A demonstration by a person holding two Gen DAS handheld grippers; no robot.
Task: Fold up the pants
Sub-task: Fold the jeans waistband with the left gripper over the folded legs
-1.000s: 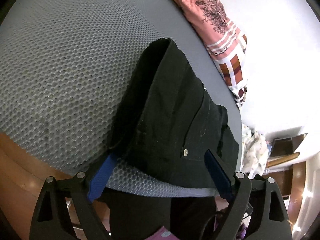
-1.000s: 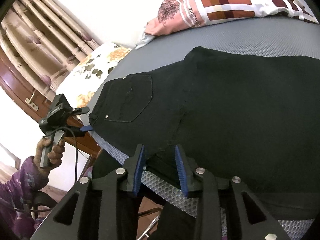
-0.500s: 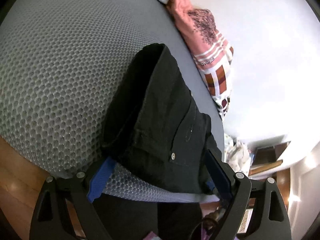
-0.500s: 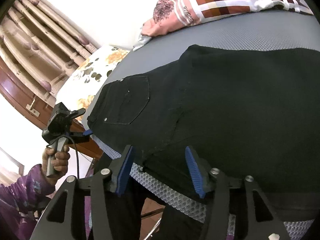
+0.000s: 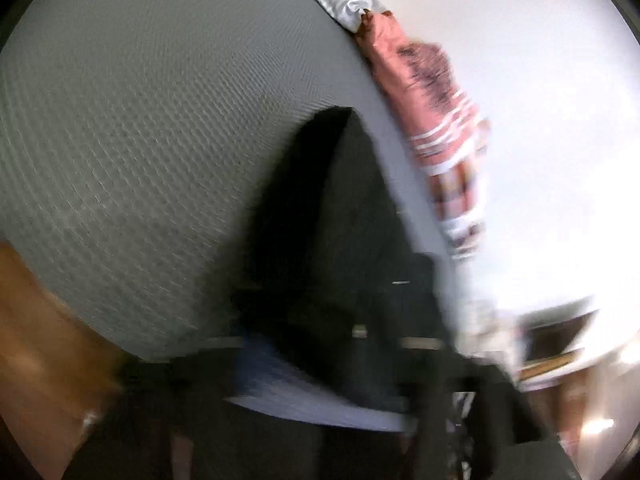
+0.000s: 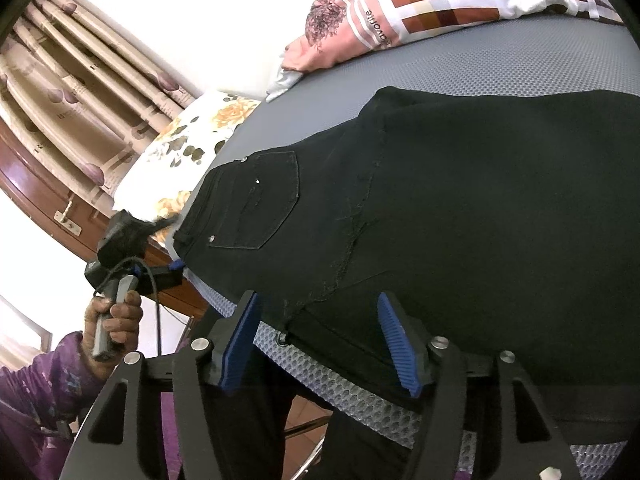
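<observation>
The big grey bed with its bumpy cover stretches out ahead of my fingers. The black pants lie flat on it. They start between my right fingers and run far ahead and off to the right. Their back pocket sits ahead and to the left of those fingers. At the far edge of the bed lies a pink and checked cloth, and a flowery pillow is far to the left.

My right gripper has just been opening, and its blue pads now stand well apart. The near edge of the pants lies between them, but the pads do not press on it.

My left hand, in a purple sleeve, holds my left gripper at the waist corner of the pants, far left of my right fingers. Its jaws have just been closing. My left view is very blurry. There the pants fill the middle and reach down to my fingers. I cannot tell whether those fingers pinch the cloth.
</observation>
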